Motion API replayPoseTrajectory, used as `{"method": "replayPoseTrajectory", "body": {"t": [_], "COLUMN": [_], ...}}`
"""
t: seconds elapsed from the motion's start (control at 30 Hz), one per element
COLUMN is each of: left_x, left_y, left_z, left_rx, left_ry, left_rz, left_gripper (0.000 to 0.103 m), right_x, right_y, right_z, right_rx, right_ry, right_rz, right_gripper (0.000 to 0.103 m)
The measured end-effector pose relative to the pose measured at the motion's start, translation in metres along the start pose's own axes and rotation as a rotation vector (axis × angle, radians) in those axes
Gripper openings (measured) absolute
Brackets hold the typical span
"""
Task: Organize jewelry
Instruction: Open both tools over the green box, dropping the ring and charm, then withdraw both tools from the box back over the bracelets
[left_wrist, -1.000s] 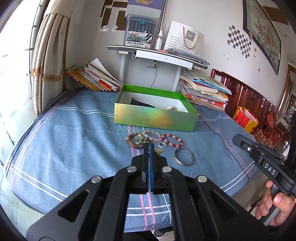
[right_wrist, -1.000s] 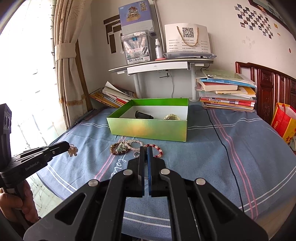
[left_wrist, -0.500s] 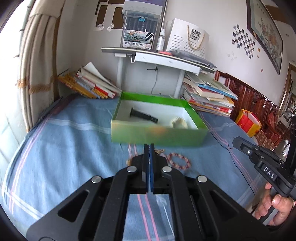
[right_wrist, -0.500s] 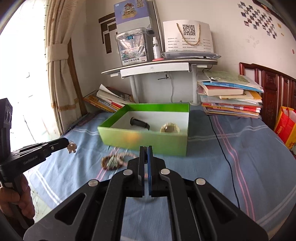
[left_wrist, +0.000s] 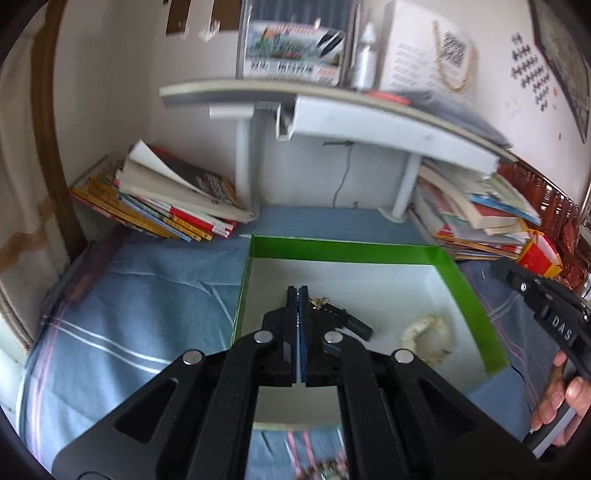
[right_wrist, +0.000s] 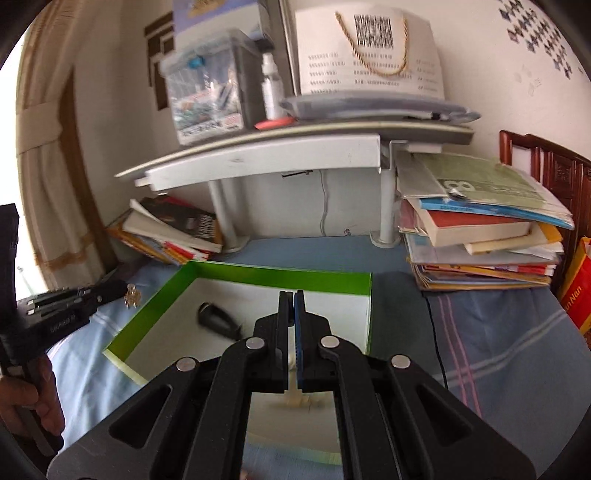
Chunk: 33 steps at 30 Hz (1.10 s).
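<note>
**Over the green box: both grippers closed, a small charm at the left tips**

Above the open green box (left_wrist: 354, 252) on the blue bedspread (left_wrist: 147, 288), the left gripper (left_wrist: 297, 291) has its jaws pressed together, and a small gold-coloured trinket (left_wrist: 318, 302) sits at its tip; the right wrist view shows that piece (right_wrist: 132, 294) dangling from the left gripper's closed tips (right_wrist: 123, 288). The right gripper (right_wrist: 291, 295) is likewise clamped tight with nothing visible between its pads. Inside the box's white interior lie a black object (right_wrist: 218, 320) and a pale beaded bracelet (left_wrist: 428, 336). More beads (left_wrist: 327, 469) show blurred at the bottom edge, on the bedspread outside the box. Stacked books (right_wrist: 480, 236) flank a grey shelf (right_wrist: 266, 155) behind.
</note>
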<state>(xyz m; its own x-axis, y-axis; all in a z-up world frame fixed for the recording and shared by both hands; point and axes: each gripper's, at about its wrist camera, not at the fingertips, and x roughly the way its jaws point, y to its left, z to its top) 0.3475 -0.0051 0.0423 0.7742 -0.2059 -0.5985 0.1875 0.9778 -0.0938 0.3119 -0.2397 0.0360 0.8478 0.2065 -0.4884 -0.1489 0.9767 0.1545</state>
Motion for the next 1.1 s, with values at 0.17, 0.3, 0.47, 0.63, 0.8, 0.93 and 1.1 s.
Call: {"method": "replayPoseTrajectory", "body": {"t": [0.17, 0.3, 0.47, 0.63, 0.8, 0.93, 1.1], "left_x": [0.012, -0.016, -0.075, -0.149, -0.194, -0.206, -0.208], "left_y": [0.006, 0.013, 0.02, 0.014, 0.008, 0.003, -0.011], "left_z": [-0.01, -0.006, -0.004, -0.038, -0.093, -0.139, -0.191], "left_rx": [-0.002, -0.01, -0.072, -0.051, -0.045, -0.046, -0.016], "left_ry": [-0.045, -0.149, -0.236, -0.32, -0.277, -0.218, -0.141], "left_rz": [0.059, 0.083, 0.055, 0.08, 0.085, 0.085, 0.071], "left_gripper": [0.071, 0.079, 0.084, 0.097, 0.098, 0.098, 0.098], "right_x": [0.011, -0.028, -0.102, -0.165, -0.203, -0.209, -0.209], "right_y": [-0.013, -0.02, -0.021, 0.001, 0.019, 0.032, 0.043], "right_z": [-0.002, 0.004, 0.012, -0.01, -0.058, -0.108, -0.157], "right_rx": [0.042, 0.08, 0.131, 0.046, 0.014, -0.004, 0.01], "right_ry": [-0.043, -0.207, -0.336, -0.383, -0.315, -0.226, -0.106], "right_rz": [-0.021, -0.035, -0.029, -0.064, -0.078, -0.082, -0.047], "right_gripper": [0.05, 0.076, 0.078, 0.089, 0.092, 0.092, 0.092]}}
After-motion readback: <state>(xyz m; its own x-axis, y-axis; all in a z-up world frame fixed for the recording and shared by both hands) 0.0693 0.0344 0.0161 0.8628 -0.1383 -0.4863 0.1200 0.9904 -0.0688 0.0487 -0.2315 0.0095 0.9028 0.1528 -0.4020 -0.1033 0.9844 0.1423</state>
